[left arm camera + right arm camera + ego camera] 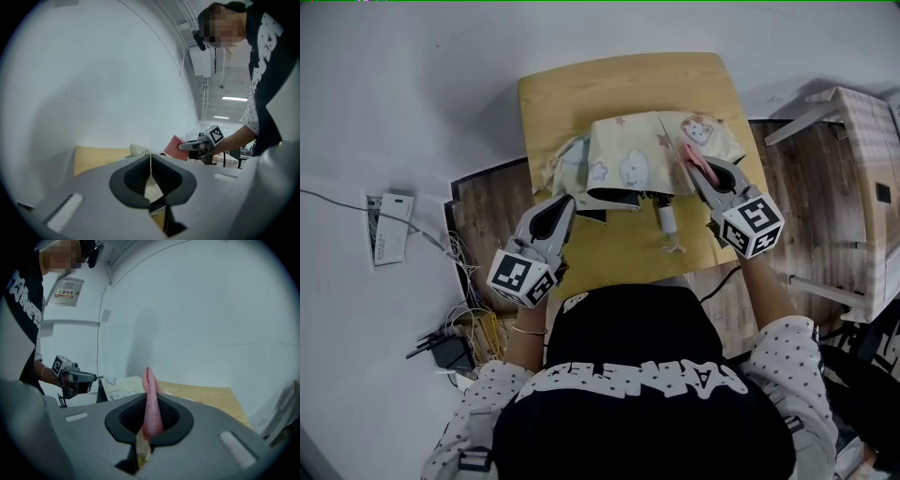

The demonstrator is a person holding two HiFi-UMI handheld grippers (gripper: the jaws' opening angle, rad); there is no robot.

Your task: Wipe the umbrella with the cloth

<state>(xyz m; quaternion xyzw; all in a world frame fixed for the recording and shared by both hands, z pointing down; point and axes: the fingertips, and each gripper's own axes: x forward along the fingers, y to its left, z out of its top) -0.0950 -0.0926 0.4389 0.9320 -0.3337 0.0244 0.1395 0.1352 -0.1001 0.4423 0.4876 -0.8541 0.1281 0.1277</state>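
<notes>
While the left claw (566,202) is pinching the umbrella (628,159), the right claw (699,174) is clamping the cloth (692,157), seemingly needing lowering just ahead.

The right gripper (149,414) pinches a pink cloth (150,385) (it stands upright). Beyond lies the umbrella (121,384) on a table (206,397).

Small light-wood tabletop (581,94), rounded corners, carries one pale-yellow cartoon-print umbrella (628,155), canopy slack and crumpled, lying across the near half almost from left edge to right edge, its grey handle (666,220) pointing at the near edge.
</notes>
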